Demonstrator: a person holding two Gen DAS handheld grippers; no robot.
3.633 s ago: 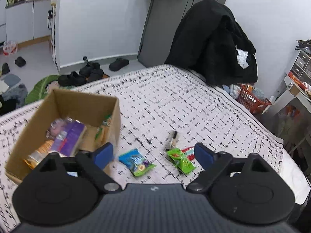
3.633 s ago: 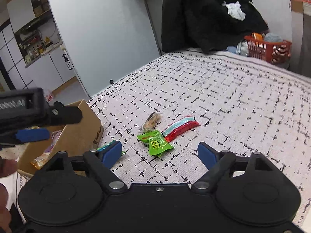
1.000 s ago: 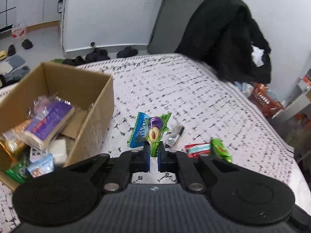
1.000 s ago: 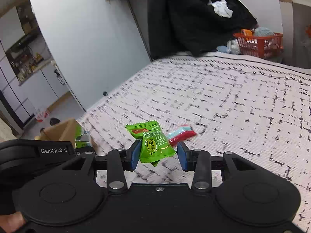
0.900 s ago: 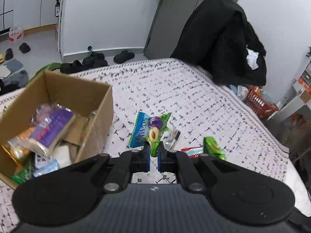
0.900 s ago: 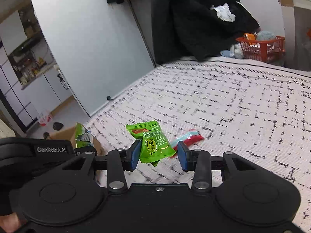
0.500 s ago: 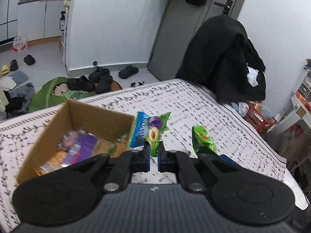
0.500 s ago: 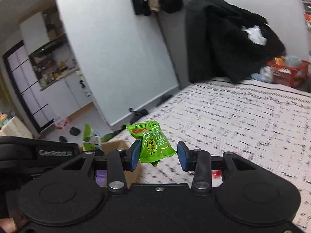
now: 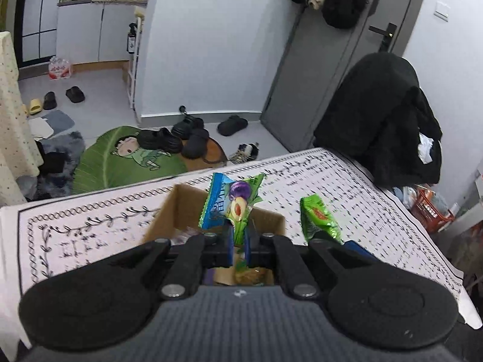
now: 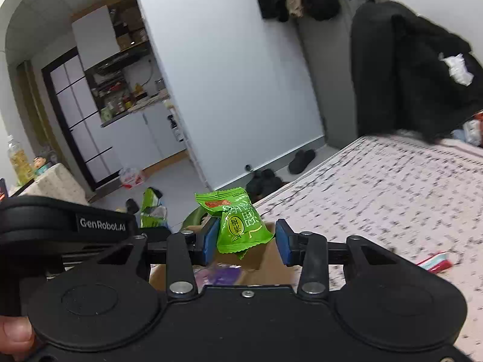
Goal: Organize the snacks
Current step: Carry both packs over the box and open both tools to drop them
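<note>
I had the left claw clamped tight on the blue-and-green plum snack packet, packet standing up above the pads, right over the open cardboard box. The box sat on the patterned bed cover, with other packets inside, a purple one visible from the right wrist view. My right claw held the green snack packet partway closed; the left pad touched it, whether the right pad touched it I couldn't tell. That green packet also showed in the left view, just right of the box. The right claw sat over the box's near edge. 1 red-and-teal packet lay on the bed cover, well apart from the box. A thumb showed at the lower left corner.
</note>
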